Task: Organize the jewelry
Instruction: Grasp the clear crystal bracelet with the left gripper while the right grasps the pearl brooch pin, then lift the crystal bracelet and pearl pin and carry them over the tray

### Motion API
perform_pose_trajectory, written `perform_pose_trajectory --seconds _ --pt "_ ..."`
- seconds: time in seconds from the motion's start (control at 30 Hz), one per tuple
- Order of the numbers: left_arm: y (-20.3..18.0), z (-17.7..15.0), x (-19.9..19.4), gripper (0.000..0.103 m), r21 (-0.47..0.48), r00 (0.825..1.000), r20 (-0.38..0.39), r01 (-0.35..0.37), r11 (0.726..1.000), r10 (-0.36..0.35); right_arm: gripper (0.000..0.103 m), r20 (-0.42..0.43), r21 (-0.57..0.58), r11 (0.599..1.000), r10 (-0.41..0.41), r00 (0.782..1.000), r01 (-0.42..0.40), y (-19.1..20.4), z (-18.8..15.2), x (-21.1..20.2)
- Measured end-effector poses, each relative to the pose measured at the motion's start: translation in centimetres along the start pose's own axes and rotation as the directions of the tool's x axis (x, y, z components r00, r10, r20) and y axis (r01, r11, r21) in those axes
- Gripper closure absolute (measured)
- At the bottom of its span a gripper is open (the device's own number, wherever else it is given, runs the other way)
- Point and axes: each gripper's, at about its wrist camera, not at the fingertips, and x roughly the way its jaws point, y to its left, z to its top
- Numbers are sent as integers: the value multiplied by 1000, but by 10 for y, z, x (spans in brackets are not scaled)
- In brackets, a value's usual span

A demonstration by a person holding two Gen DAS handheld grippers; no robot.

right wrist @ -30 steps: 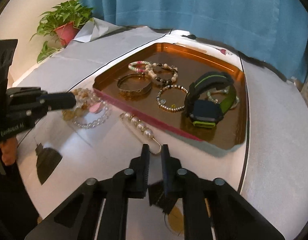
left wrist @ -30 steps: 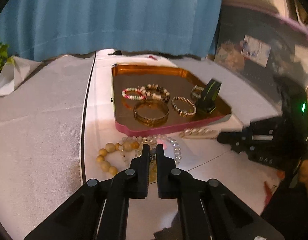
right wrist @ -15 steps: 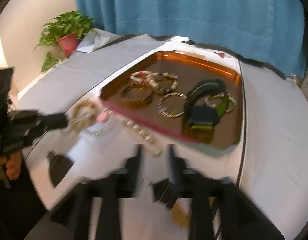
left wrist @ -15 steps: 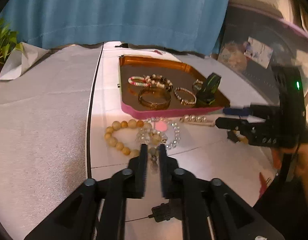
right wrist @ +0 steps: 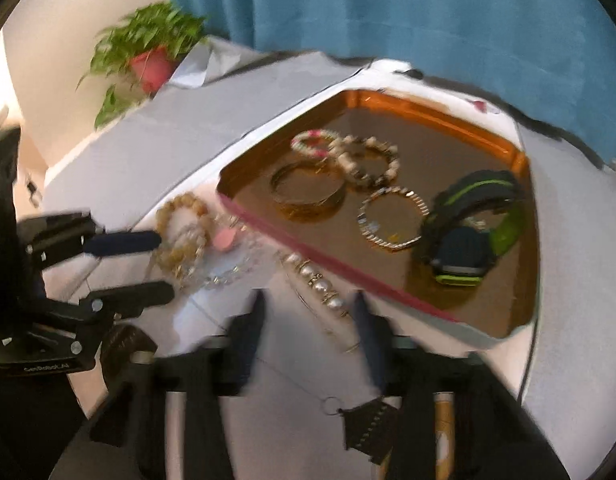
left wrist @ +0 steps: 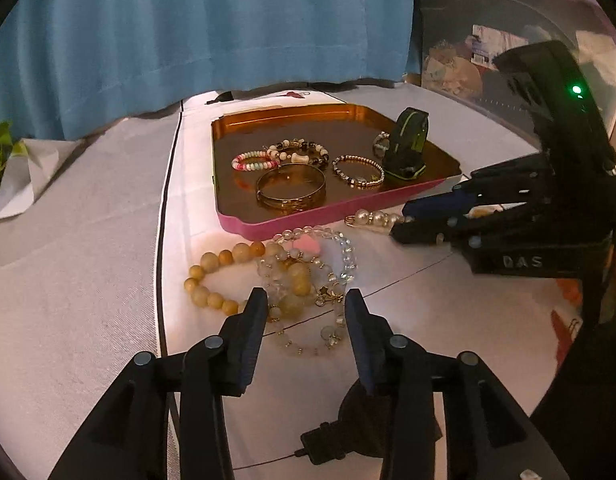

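Observation:
A pile of beaded bracelets lies in front of the pink-rimmed gold tray [left wrist: 308,216]: a yellow bead bracelet [left wrist: 211,280] and a clear crystal bracelet [left wrist: 344,252] with a pink charm. My left gripper [left wrist: 305,304] hovers over the near edge of the pile, its jaws opening, with beads between the fingertips but untouched. A pearl pin [right wrist: 316,276] lies beside the tray rim [right wrist: 328,256]. My right gripper [right wrist: 308,306] straddles the pin, its jaws closing; the pads do not press on it. The view is blurred. A gold bangle [left wrist: 290,186] and a green-black watch [left wrist: 406,148] lie in the tray with several bracelets.
A potted plant [right wrist: 147,52] stands at the far left on the grey cloth. A blue curtain [left wrist: 187,20] hangs behind the table. A clear storage bin [left wrist: 488,52] sits at the right. A small black tag on a ring [right wrist: 368,424] lies under my right gripper.
Both grippers were shut a second ago and now stand apart. The left one has drawn back, so the bead pile lies just ahead of its tips. The right one has closed in on the pearl pin.

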Motion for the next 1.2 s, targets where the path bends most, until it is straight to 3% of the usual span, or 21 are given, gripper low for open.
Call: perform_pose_trajectory --seconds 0.03,0.1,0.27,0.5,0.57,0.6,0.63,0.7,0.8,0.93,1.0,1.07,1.1,1.2 --pt "2 0 0 89 -6 1000 2 -15 1000 15 89 -1 -21 1000 -23 1000 23 4 0 0" --pt "12 0 -3 100 -55 1000 8 14 998 -14 91 -5 -33 999 -19 1000 19 7 -1 -4" --pt "24 -7 -29 100 -175 995 62 84 981 -74 91 -21 -80 995 -69 997 68 18 -19 -20" --pt "8 -24 -36 100 -163 998 -15 61 985 -64 91 0 6 1000 -28 1000 28 32 -70 -58" --pt "9 -26 -32 94 -179 998 -40 34 983 -42 91 18 18 999 -27 999 27 31 -76 -61" --pt "10 -27 -28 84 -187 998 -63 12 982 -24 90 26 27 999 -22 999 22 30 -76 -61" --pt "12 -28 -26 66 -200 998 -69 -2 980 -12 89 30 42 999 -13 999 12 28 -76 -61" --pt "15 -27 -24 55 -210 998 -66 4 978 -18 88 36 51 999 -2 999 0 25 -74 -59" --pt "15 -23 -19 54 -190 998 -63 -13 982 1 87 45 20 1000 -20 999 19 26 -70 -55" --pt "5 -15 -7 54 -110 994 -74 -89 990 81 86 57 -3 999 -40 998 40 29 -64 -49" --pt "10 -12 -5 58 -123 994 -87 -70 990 59 86 55 3 999 -42 998 42 29 -61 -46" --pt "18 -12 -7 77 -147 994 -92 -68 987 55 88 47 10 999 -32 998 32 27 -57 -45" --pt "24 -12 -8 97 -175 995 -93 -56 983 41 90 43 9 999 -32 999 31 26 -56 -44" --pt "42 -17 -11 100 -309 993 -75 60 949 -87 92 41 29 999 -19 999 18 22 -56 -44"
